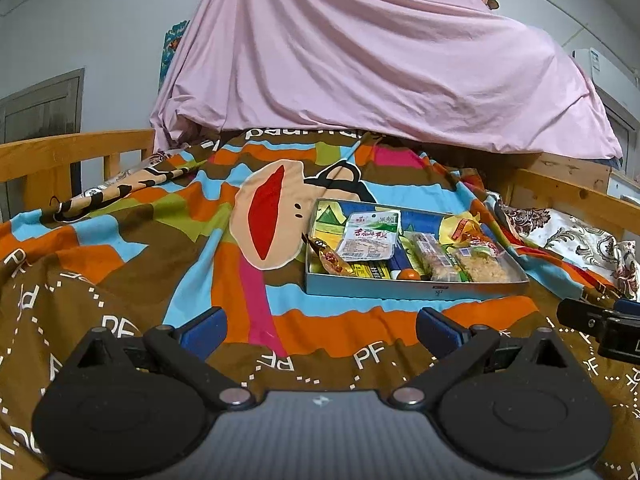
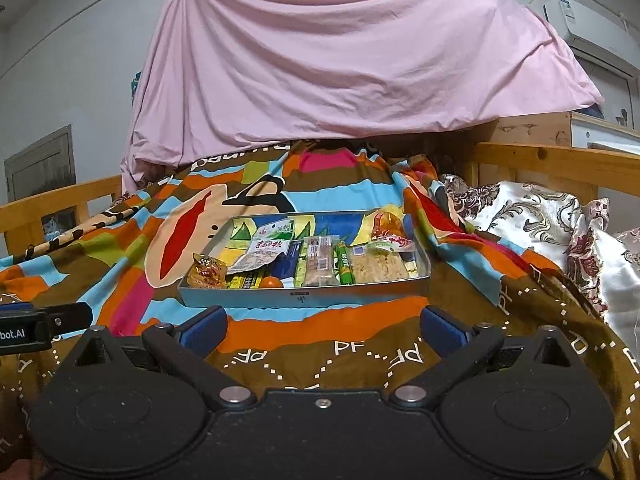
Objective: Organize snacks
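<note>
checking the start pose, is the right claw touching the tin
Apart. The right wrist view shows the open right claw short of the tin, a strip of blanket between them.

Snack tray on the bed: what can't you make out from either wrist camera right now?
- Tray floor: both views, covered by overlapping packets.
- White packet print: too small and blurred to read.
- Small orange item: mostly hidden behind the tray's near wall; can't identify it.
- What's under the pink sheet: fully draped, both views.
- Right gripper in left view: cut off by the edge.
- Left gripper and right gripper are open and empty.
</note>
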Motion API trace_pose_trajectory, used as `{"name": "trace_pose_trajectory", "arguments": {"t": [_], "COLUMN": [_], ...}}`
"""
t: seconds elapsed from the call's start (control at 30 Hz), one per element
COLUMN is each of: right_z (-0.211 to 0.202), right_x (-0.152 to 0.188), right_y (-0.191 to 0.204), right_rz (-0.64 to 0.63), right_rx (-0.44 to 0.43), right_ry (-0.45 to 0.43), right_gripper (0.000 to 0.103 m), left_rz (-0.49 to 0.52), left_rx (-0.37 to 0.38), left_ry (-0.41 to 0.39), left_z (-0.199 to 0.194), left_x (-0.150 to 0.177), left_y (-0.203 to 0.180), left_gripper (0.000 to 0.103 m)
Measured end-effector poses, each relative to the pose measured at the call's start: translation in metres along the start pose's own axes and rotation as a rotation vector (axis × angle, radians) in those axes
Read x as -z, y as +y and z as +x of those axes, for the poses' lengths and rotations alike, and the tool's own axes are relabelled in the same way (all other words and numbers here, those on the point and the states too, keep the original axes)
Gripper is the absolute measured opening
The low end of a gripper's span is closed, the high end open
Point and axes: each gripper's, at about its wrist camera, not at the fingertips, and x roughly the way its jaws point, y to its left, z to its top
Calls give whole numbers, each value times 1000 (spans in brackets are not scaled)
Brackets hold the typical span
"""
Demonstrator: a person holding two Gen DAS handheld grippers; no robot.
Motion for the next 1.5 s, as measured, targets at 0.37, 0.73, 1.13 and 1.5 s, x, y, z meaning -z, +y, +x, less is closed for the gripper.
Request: {"name": "trace_pose_trajectory", "arguments": {"t": [0.37, 0.73, 1.13, 1.5], "right_z": [0, -1, -1, 0], "right_x": [0, 0, 0, 2], "right_y": [1, 3, 5, 5], "right_rz": [-6, -8, -14, -15], "right_rx": [-14, -17, -25, -28], "right_ry": [3, 5, 9, 13], "right_gripper": [102, 102, 102, 102], "left_rz": [-2, 0, -2, -5], "left_rx": [-1, -2, -2, -3], "left_ry": [-1, 0, 0, 3], "left_z": [1, 1, 0, 0], "left_x": [-1, -1, -1, 0], "left_y": [0, -1, 0, 1], "left_gripper": [102, 102, 102, 102]}}
